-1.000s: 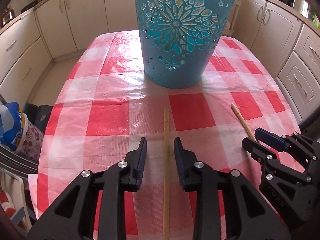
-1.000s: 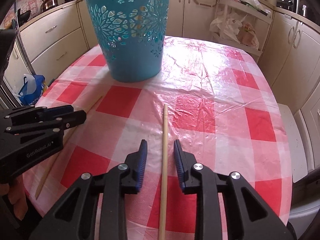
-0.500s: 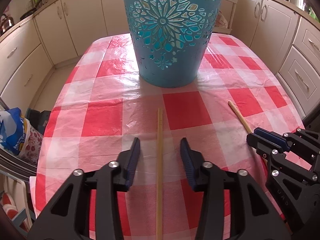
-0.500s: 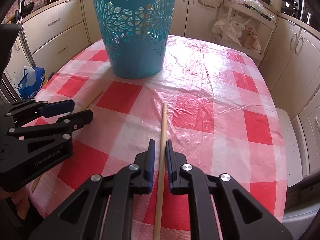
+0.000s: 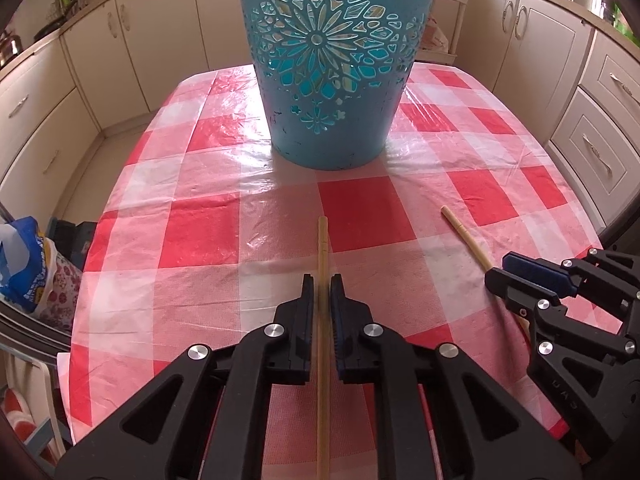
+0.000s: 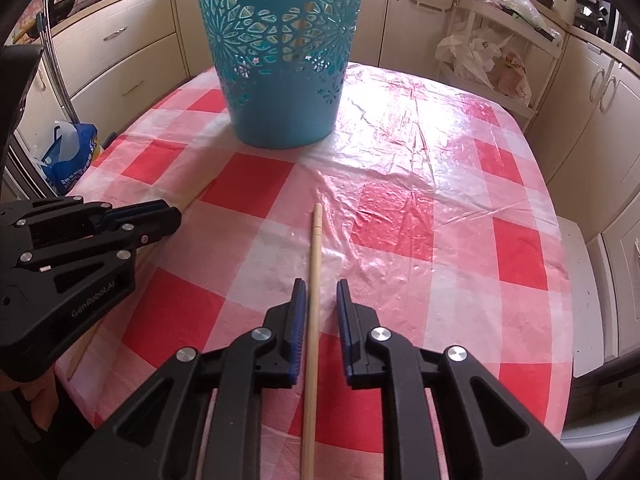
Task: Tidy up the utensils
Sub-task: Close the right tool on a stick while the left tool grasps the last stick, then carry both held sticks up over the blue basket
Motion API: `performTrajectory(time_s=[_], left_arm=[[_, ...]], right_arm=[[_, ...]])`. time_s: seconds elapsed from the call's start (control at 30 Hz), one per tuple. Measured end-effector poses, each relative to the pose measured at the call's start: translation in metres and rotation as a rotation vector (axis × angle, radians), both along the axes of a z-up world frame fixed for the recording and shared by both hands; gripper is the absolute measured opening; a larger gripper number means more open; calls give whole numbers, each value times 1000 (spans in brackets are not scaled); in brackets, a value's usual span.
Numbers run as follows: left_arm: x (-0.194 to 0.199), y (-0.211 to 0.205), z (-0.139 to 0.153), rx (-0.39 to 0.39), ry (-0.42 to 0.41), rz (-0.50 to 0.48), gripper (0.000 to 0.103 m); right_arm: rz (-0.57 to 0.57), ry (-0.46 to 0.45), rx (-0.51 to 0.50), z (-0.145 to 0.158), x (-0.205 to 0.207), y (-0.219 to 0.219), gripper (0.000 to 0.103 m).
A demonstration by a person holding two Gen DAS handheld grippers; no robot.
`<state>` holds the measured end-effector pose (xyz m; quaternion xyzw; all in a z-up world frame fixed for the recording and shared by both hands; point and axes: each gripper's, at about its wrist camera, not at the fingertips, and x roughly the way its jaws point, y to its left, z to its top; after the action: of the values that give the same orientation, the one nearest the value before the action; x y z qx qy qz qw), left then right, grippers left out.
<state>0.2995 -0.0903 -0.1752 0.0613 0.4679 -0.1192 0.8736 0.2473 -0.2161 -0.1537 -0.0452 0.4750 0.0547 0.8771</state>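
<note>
Reading "GenRobot.AI" in pale letters on the black body of the left gripper [image 6: 172, 216], seen side-on in the right wrist view. Embossed letters on the right gripper [image 5: 500, 276] body in the left wrist view too faint to read. Print on the blue and white bag [image 6: 68, 156] on the floor left of the table too small to read. No other legible writing.

Both grippers pitched steeply down at the red and white checked tablecloth [image 5: 200, 220], side by side, noses toward the teal cut-out basket [image 5: 328, 80] standing upright at the far middle of the table. A bit of a hand [image 6: 40, 396] showing under the left gripper body at the bottom left edge.

Left gripper [image 5: 322, 292]: jaws just been closing, now clamped on the left wooden stick [image 5: 322, 248], both blue pads against it; far end of the stick pointing at the basket base, short of it.

Right gripper [image 6: 320, 300]: jaws just been opening, now released; right wooden stick [image 6: 315, 240] between them, close against the left pad, clear gap to the right pad. Stick flat on the cloth, far end aimed toward the basket [image 6: 280, 80], well short of it.

Sticks apart from each other, both on the near half of the table.
</note>
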Motion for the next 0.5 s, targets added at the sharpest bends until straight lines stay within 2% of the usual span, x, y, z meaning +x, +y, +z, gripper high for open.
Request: performTrajectory(time_s=[0.07, 0.13, 0.27, 0.5], left_arm=[[-1, -2, 0, 4, -10, -7, 8], [-1, -1, 1, -14, -3, -16, 5], [-8, 1, 6, -27, -20, -25, 5], [-9, 9, 6, -41, 1, -15, 5]], right_arm=[[0, -9, 5, -1, -1, -1, 14], [-4, -10, 22, -1, -3, 0, 6], [-37, -1, 120, 0, -9, -4, 6], [1, 24, 86, 2, -10, 6, 6]])
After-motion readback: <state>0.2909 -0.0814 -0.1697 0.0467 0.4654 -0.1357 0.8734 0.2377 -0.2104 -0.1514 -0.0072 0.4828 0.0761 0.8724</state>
